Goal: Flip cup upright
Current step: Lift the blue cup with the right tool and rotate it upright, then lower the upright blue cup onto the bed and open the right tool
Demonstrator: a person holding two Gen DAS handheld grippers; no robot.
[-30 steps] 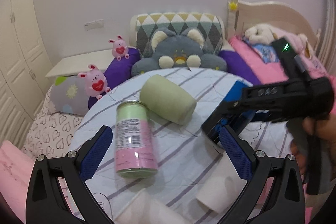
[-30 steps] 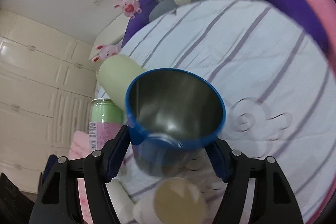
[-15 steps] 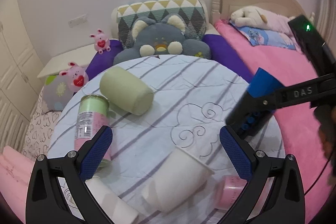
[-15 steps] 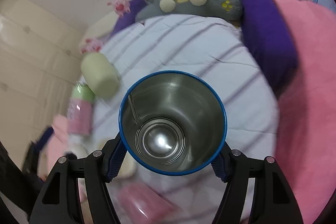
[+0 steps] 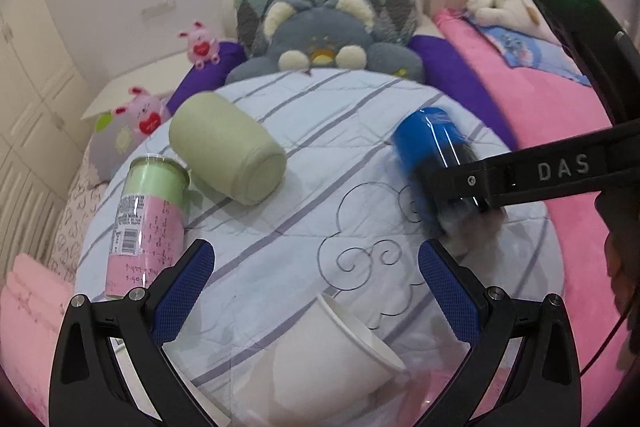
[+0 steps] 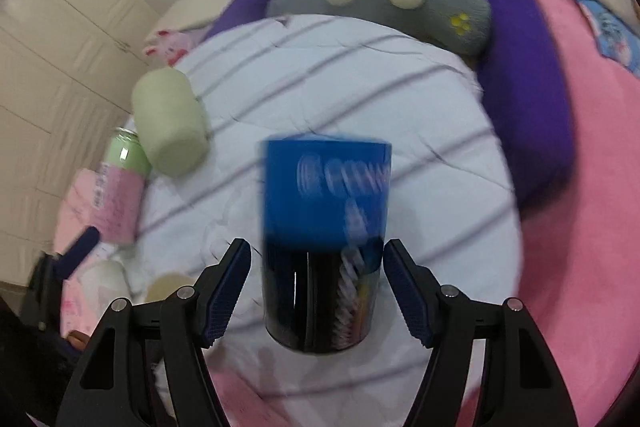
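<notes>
Cup [image 6: 326, 223] sits blurred between the right gripper [image 6: 318, 287] pads, jaws spread, gaps showing both sides, nothing gripped. It's over the quilt [image 6: 360, 75], right side. Left gripper [image 5: 316, 291] hangs wide, empty. Best: confirm it stands steady, then back straight away without clipping it.

The letters "DAS" are printed in pale capitals on the black arm of the right hand-held gripper [image 5: 460, 203], seen at the right from the left wrist. A barcode label with small print too fine to be read is carried by the pink and green can [image 5: 148, 223] at the left. White lettering on the blue cup [image 6: 324, 227] is blurred beyond reading.
</notes>
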